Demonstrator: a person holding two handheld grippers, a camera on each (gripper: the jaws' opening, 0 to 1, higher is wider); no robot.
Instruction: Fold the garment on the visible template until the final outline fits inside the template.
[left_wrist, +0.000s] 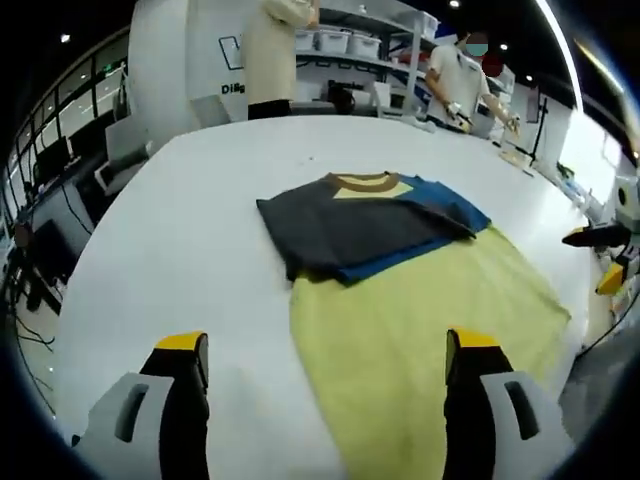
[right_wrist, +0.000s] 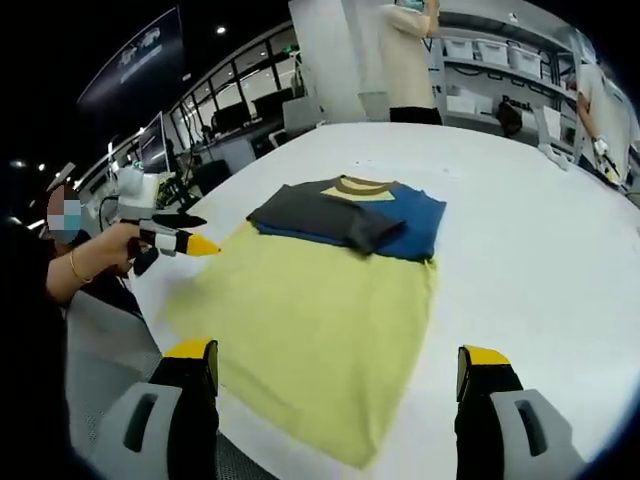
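Both grippers hovering empty over a half-folded shirt.

In the left gripper view, left gripper (left_wrist: 325, 370) at lower centre, jaws spread wide, nothing held. Garment (left_wrist: 370, 225) centre frame on the white table (left_wrist: 180, 230): sleeves folded inward, probably to narrow the outline, yellow body trailing toward the lower right. In the right gripper view, right gripper (right_wrist: 340, 385) likewise wide open and empty, above the hem. No template outline discernible.

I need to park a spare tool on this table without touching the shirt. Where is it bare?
The white table is bare beside the garment, on the side by the left gripper, and beyond the collar toward the shelves. In the right gripper view, the stretch above the right gripper is bare too. The garment's middle is crowded with folded sleeves.
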